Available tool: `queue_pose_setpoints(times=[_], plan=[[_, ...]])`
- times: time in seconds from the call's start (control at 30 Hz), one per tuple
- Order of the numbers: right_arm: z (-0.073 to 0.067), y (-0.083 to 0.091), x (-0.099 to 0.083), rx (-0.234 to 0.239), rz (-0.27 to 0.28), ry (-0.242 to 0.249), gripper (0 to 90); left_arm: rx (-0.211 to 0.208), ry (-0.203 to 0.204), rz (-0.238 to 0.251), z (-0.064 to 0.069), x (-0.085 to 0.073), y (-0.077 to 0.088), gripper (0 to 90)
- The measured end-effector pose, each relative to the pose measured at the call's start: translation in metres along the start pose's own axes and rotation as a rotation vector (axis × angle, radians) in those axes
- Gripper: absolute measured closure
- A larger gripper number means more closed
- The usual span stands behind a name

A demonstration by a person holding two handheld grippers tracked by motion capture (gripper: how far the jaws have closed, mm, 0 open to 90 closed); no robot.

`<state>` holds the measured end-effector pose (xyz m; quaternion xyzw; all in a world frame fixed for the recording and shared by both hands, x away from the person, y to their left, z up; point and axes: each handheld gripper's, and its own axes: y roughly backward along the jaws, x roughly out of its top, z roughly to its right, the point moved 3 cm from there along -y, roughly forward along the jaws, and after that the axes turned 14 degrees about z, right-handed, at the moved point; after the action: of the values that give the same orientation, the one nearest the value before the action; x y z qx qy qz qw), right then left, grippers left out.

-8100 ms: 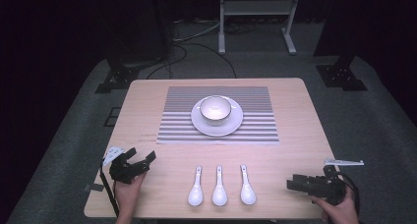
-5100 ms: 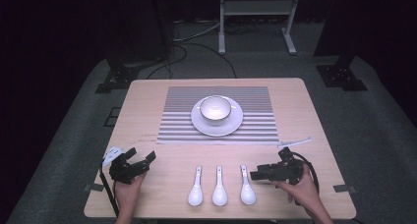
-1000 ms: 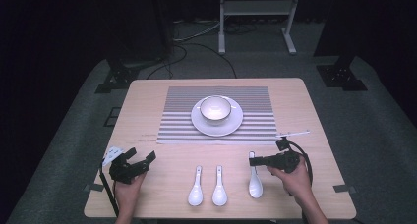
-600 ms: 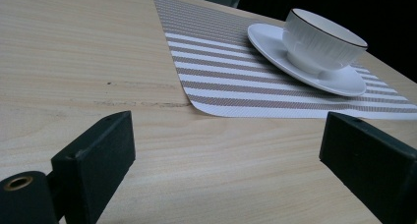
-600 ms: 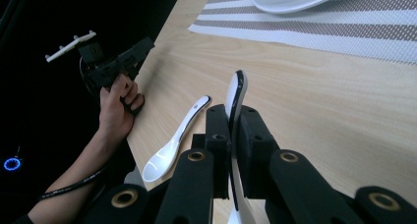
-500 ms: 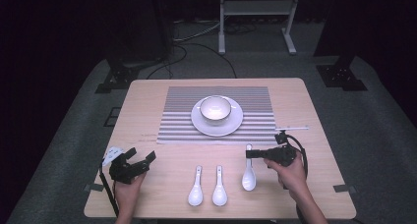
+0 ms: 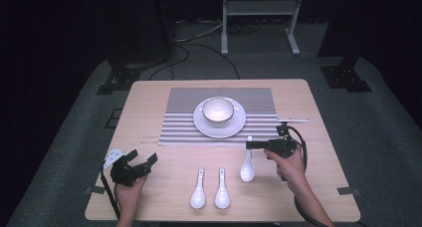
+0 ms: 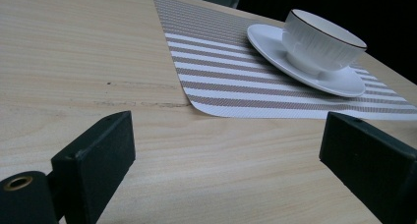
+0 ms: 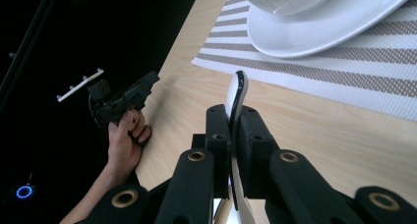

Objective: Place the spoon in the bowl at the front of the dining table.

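Wooden table | striped mat | dark room | right claw clamps spoon | left claw open, empty

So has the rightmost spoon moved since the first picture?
Yes. The spoon, clamped in the right gripper, has left its row and shifted toward the placemat.

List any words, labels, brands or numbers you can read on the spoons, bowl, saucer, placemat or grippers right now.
None can be read.
The three spoons, including the held spoon, are plain white.
The bowl shows a dark rim line, no lettering.
The saucer is plain white.
The placemat has stripes alone.
The right gripper and the left gripper show no legible marks.
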<state>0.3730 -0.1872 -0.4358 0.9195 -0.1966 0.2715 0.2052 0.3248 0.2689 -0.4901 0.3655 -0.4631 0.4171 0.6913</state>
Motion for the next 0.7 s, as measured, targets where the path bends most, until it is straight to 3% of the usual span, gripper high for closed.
queue_pose_setpoints(times=[0.7], plan=[[-0.015,-0.026,0.032,0.011,0.045,-0.012,84.7,-0.002,-0.002,0.000,0.000,0.000,0.000,5.4]])
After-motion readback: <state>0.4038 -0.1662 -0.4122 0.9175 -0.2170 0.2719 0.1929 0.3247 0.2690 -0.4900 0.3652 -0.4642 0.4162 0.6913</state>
